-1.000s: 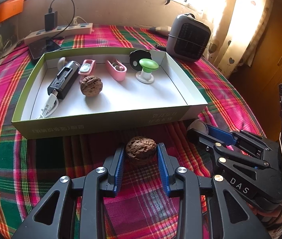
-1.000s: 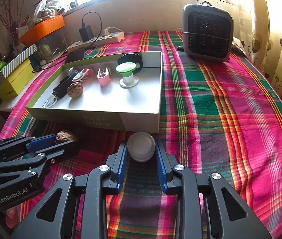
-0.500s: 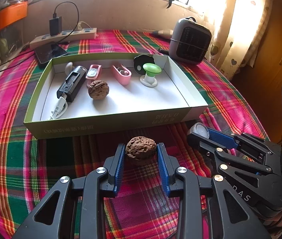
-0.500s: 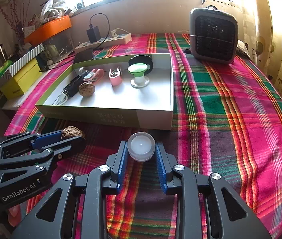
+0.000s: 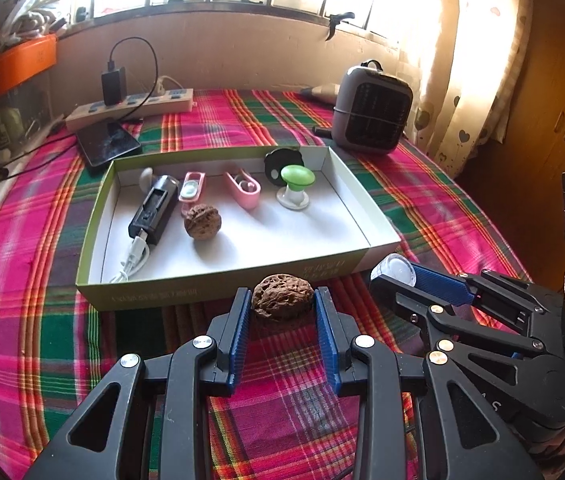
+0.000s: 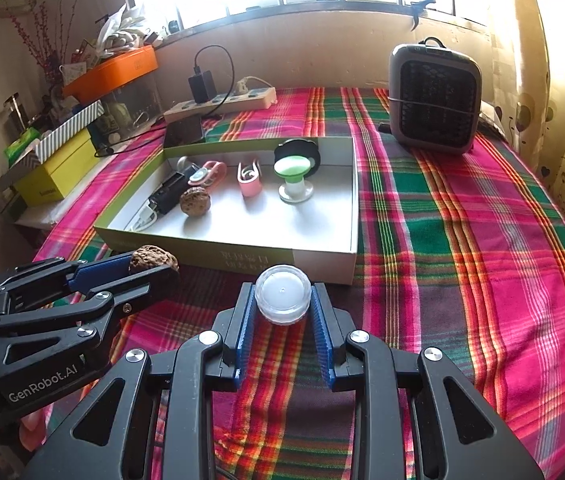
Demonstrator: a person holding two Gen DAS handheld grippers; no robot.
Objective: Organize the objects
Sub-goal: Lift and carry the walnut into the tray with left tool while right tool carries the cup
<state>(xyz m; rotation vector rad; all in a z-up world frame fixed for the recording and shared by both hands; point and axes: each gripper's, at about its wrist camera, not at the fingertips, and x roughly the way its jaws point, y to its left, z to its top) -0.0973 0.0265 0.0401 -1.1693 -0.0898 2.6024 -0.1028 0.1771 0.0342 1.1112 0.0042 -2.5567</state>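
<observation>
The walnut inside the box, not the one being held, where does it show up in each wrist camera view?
Left wrist view: walnut left of centre, beside the black device.
Right wrist view: walnut left of centre, in the box's left half.
Shared landmark: green-topped stand, to the walnut's right in both.

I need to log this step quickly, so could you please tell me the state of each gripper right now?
Left gripper: closed on the walnut.
Right gripper: closed on the small clear jar.
</observation>
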